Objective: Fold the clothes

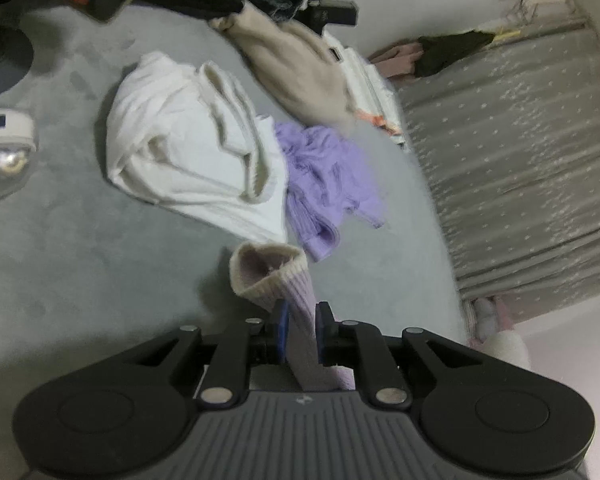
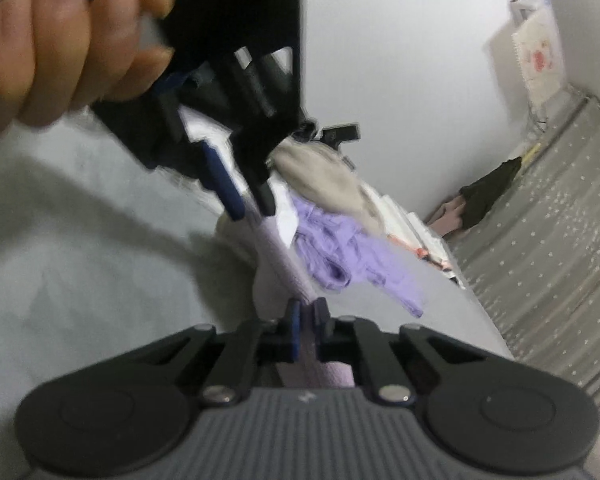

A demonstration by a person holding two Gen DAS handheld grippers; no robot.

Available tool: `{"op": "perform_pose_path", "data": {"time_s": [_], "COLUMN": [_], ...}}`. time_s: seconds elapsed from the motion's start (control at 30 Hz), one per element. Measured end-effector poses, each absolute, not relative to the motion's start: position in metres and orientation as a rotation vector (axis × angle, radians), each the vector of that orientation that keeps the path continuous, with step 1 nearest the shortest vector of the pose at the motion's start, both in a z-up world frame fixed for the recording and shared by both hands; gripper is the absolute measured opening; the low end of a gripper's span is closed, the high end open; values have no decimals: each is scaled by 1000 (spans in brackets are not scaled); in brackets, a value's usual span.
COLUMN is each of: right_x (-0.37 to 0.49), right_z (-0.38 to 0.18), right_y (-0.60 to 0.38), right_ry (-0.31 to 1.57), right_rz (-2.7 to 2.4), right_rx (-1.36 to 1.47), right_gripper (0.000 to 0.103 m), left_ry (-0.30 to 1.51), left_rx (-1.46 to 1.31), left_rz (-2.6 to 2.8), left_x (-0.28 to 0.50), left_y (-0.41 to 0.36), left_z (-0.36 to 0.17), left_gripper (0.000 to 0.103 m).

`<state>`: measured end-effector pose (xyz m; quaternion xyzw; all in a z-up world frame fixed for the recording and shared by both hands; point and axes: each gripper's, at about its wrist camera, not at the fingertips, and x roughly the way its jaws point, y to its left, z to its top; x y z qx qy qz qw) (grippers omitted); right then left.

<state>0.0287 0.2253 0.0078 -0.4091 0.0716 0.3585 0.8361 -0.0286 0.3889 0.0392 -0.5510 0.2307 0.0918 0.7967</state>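
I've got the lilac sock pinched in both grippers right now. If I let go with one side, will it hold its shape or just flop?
Probably flop: the lilac sock is ribbed knit, and its cream cuff already droops sideways past the left gripper. It looks light, so the right gripper alone should carry it. The knit seems grippy against the pads, so slipping appears unlikely.
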Motion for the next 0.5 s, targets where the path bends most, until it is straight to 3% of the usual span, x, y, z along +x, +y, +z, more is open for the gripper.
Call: {"op": "perform_pose_path", "data": {"time_s": [0.5], "right_x": [23], "right_z": [16], "right_y": [211], "right_ry": [350], "right_rz": [773], "right_rx": [-648], "right_gripper": [6], "left_ry": [480], "left_rx": [-1109], "left_rz": [224], "left_x": [-30], "left_y": [388], "left_z": [47], "left_gripper": [11]}}
